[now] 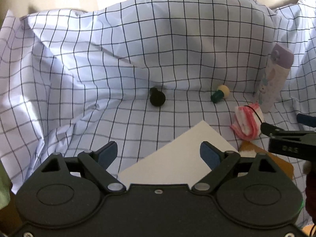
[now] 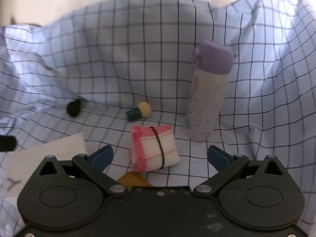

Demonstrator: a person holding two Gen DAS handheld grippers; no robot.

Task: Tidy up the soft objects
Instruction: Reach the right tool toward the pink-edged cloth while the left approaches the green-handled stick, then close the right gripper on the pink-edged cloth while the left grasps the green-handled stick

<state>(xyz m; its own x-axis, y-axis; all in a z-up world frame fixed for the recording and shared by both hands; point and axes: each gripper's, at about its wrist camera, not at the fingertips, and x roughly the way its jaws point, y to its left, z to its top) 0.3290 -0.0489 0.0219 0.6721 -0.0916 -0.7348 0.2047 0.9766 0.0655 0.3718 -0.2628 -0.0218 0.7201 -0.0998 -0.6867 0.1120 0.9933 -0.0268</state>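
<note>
A folded white cloth with pink stripes (image 2: 154, 148), bound by a black band, lies on the checked sheet (image 2: 118, 69). My right gripper (image 2: 160, 157) is open just behind it, and its blue pads (image 2: 102, 158) stand wide of the bundle on both sides without touching it. In the left wrist view the same cloth (image 1: 247, 122) lies at the right, with the right gripper (image 1: 285, 123) reaching in beside it. My left gripper (image 1: 159, 155) is open over a white sheet of paper (image 1: 177, 158) and holds nothing.
A tall bottle with a purple lid (image 2: 209, 96) stands just behind the cloth to the right. A green-and-cream knob (image 2: 139, 111) and a black bulb-shaped piece (image 2: 74, 107) lie further back. An orange-brown flat thing (image 2: 132, 179) lies under the right gripper. The sheet bunches up high all around.
</note>
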